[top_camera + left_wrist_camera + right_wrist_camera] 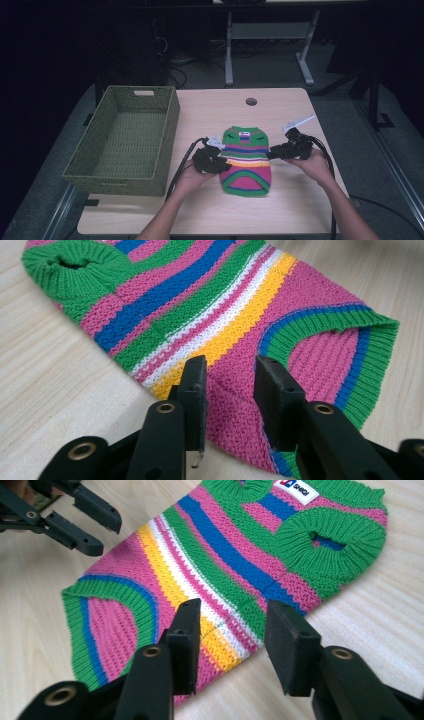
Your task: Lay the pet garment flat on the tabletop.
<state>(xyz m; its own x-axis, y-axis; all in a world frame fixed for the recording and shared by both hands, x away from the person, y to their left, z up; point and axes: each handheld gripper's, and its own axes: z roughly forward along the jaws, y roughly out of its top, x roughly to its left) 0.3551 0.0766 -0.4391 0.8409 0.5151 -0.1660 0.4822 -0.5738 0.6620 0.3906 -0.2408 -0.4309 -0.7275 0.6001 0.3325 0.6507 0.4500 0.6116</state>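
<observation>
Forearms entered at six o'clock of the high view, one hand on each tool.

Item 1, surface: pale wooden table (200, 210), with a round cable hole (251, 101) near its far edge at twelve o'clock. I noted grey floor around it, white legs of another table (229, 55) beyond, and a dark room behind.

Item 2: green woven basket (125, 140), at nine o'clock on the table, well apart from the work.

Item 3: striped knitted sweater (246, 161), small, in green, pink, blue, white and yellow, lying flat at the table's centre with its collar toward twelve o'clock.

Item 4: left gripper (215, 159), at the sweater's nine o'clock edge. In the left gripper view I saw the jaws released, parted over the pink band at the garment's side edge (230, 405).

Item 5: right gripper (275, 152), at the sweater's three o'clock edge. In the right gripper view its jaws were likewise released, straddling the yellow and white stripes at the edge (225, 645).

Item 6, unclear: whether either tool's pads touched the knit I could not tell. A white label (295, 489) at the collar was too small to read.
</observation>
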